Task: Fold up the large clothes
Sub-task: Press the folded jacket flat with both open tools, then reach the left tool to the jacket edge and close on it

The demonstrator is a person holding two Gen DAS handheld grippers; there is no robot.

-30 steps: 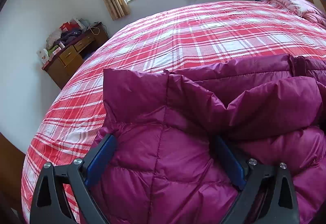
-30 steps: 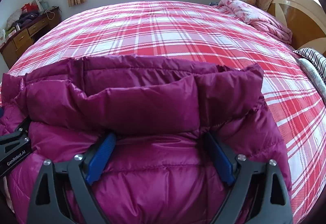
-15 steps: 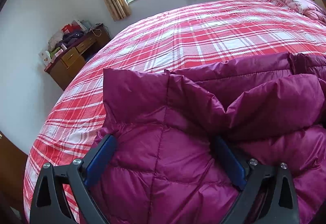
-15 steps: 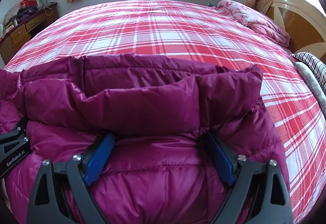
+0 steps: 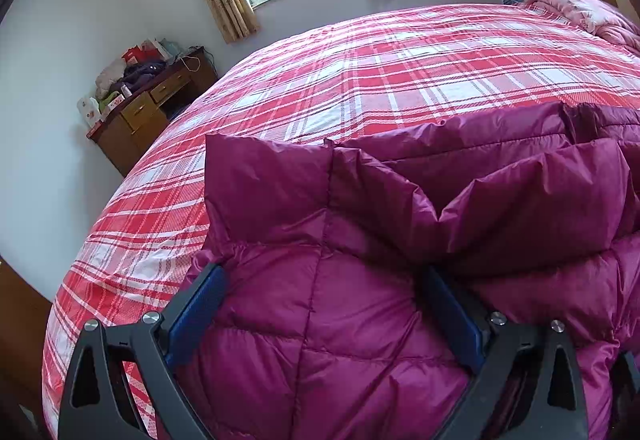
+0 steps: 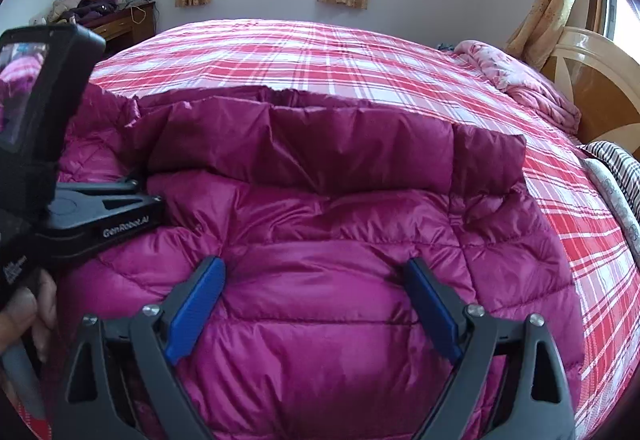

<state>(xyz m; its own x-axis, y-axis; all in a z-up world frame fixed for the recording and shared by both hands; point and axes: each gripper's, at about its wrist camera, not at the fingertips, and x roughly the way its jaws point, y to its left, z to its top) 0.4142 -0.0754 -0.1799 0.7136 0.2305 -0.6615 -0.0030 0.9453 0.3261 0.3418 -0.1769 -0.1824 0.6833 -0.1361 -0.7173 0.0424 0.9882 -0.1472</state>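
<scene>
Magenta down jacket [image 6: 340, 240] lies on the red plaid bedspread [image 6: 320, 55], folded. Left gripper [image 5: 324, 304] and right gripper [image 6: 316, 292] both stand spread wide over the quilted fabric, grasping nothing. Left gripper's side, seen from the right wrist view, reads "GenRobot.AI". A hand [image 6: 24, 312] holds its handle.

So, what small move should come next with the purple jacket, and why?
Probably close both grippers on the puffy jacket. The left gripper and right gripper each stand open, blue pads pressed into the fabric on either side of a bulge, so nothing is held yet for a fold.
</scene>
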